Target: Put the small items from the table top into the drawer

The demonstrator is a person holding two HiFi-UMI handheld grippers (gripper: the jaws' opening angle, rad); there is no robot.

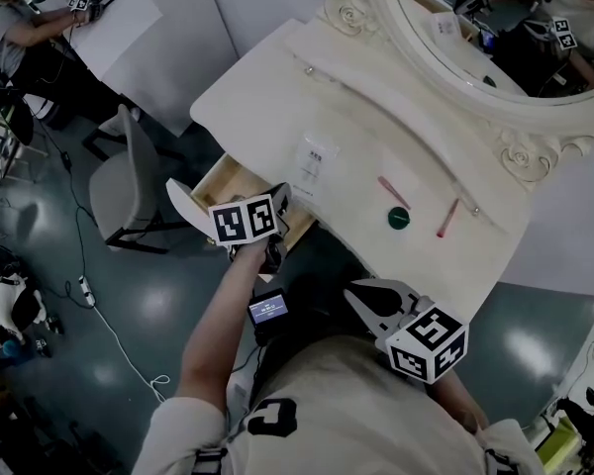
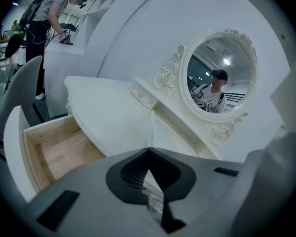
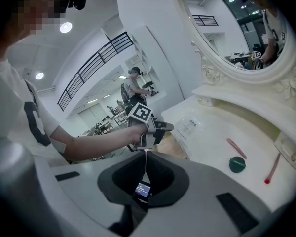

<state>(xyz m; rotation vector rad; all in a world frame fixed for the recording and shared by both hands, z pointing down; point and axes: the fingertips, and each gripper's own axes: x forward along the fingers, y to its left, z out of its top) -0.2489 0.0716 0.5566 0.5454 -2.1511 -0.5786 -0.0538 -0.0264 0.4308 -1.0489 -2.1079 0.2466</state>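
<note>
The green round lid [image 1: 399, 218] lies on the table top [image 1: 267, 87] between a pink stick [image 1: 394, 193] and a red stick [image 1: 447, 218], ahead of the right gripper [image 1: 361, 293] and slightly to its right. That gripper looks the nearer one. The left gripper [image 1: 280, 199] hangs over the open drawer [image 1: 223, 181], with a clear packet [image 1: 315, 161] just beyond its tips. Both pairs of jaws are closed together and hold nothing.
</note>
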